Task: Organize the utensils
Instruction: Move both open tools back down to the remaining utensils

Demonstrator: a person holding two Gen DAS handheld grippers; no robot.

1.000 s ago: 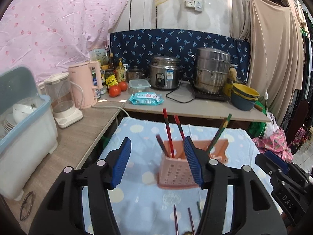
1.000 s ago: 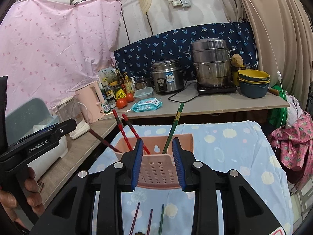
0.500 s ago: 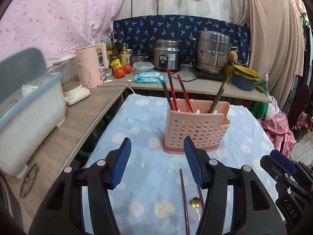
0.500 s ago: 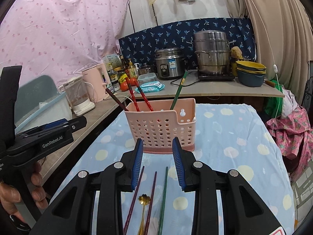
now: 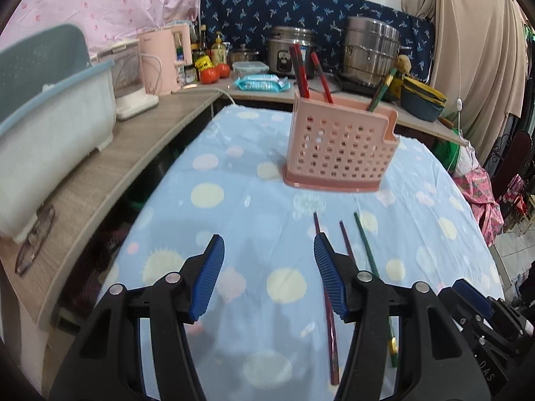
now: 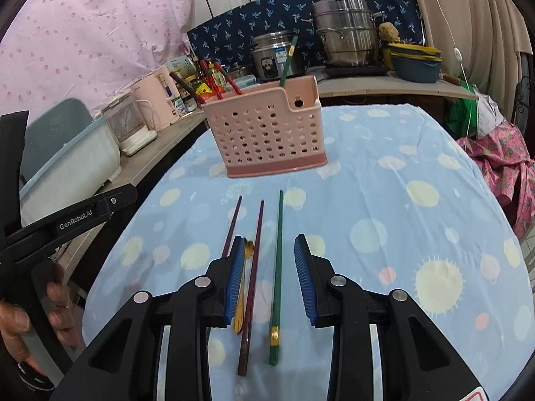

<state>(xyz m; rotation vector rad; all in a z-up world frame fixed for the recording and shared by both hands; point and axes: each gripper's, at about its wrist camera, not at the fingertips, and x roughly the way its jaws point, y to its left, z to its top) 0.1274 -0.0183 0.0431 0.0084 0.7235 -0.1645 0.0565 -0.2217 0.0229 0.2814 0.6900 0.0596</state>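
The right gripper hangs over the loose utensils on the cloth, and it is the nearer of the two. Between and just below its fingers lie the green chopstick and a maroon chopstick. A gold spoon lies hard by the inner face of the left finger, and a second maroon chopstick runs out ahead of that finger, its near part hidden behind it. All of them lie flat with their long axes running away from the fingers toward the basket, so the gap is roughly in line with them, not across them.

The right fingers are parted by a modest gap and pinch nothing — the pads look clear of the sticks, though how high above the cloth they are I cannot tell.

The left gripper is spread wider, with only cloth between its fingers. It holds nothing. The same sticks lie off to its right, and one maroon stick passes behind its right finger.

The basket stands upright ahead of both grippers, well apart from them, with red sticks and a green one already leaning in it.

I judge that the next pick falls to the right hand — it must settle on one stick, since several lie in or beside its gap.
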